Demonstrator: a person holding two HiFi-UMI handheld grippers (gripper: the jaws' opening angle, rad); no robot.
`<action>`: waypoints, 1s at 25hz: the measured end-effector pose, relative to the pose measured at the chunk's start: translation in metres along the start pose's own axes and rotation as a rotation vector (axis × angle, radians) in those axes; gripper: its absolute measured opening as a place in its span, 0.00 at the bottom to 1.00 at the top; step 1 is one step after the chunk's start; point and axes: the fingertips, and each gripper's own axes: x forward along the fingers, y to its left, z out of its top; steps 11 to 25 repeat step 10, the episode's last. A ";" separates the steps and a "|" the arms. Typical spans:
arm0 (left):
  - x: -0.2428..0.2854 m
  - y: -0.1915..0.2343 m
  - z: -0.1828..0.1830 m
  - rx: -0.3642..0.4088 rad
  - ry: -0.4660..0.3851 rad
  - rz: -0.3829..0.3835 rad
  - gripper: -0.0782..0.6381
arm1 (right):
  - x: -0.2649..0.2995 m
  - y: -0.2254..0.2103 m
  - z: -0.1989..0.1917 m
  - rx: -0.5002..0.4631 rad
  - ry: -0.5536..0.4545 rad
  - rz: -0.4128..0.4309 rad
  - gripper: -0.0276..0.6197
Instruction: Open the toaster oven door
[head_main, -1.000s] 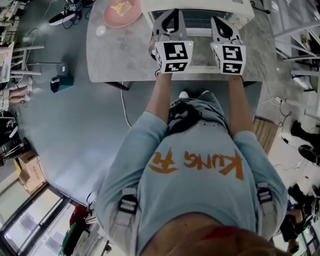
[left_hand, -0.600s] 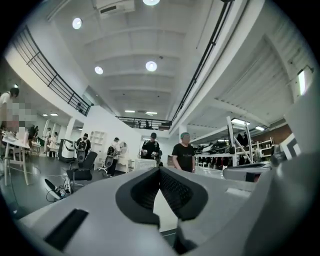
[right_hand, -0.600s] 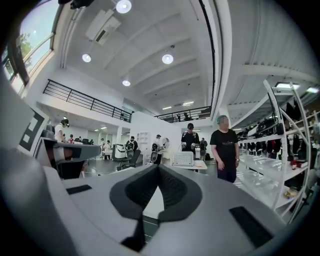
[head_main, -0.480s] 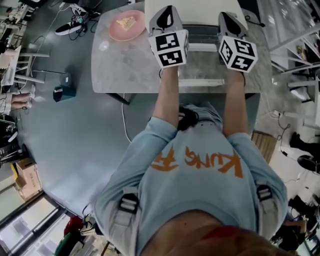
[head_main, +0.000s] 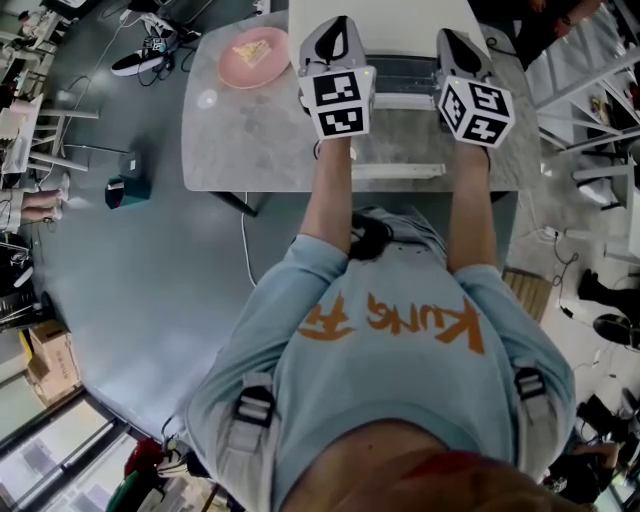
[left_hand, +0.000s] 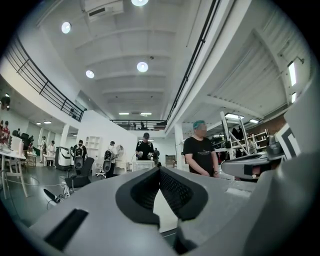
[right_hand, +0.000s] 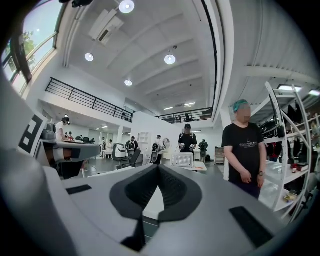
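The white toaster oven (head_main: 400, 22) stands at the table's far edge. In front of it a flat grey panel (head_main: 400, 138) with a white bar (head_main: 400, 172) at its near end lies level, which looks like the door folded down. My left gripper (head_main: 335, 28) and right gripper (head_main: 450, 40) are held level side by side above the oven, both shut with nothing between the jaws. In the left gripper view (left_hand: 160, 171) and the right gripper view (right_hand: 158, 168) the pads meet, and only a strip of the oven's white top (left_hand: 164, 216) shows below them.
A pink plate (head_main: 252, 55) with a piece of food sits on the grey table (head_main: 250, 140) to the left. People stand beyond the table (right_hand: 245, 145). A metal rack (head_main: 585, 110) is at the right, and boxes and cables lie on the floor at the left.
Both grippers have risen from in front of the oven to above it and rolled slightly. Over the last half second they have stayed almost still.
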 end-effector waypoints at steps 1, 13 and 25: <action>0.000 0.000 0.000 0.000 -0.001 0.001 0.11 | 0.000 0.000 0.000 0.000 -0.001 0.002 0.04; -0.003 0.006 -0.003 0.001 -0.003 0.002 0.11 | 0.001 0.005 -0.004 0.000 0.002 0.010 0.04; -0.003 0.006 -0.003 0.001 -0.003 0.002 0.11 | 0.001 0.005 -0.004 0.000 0.002 0.010 0.04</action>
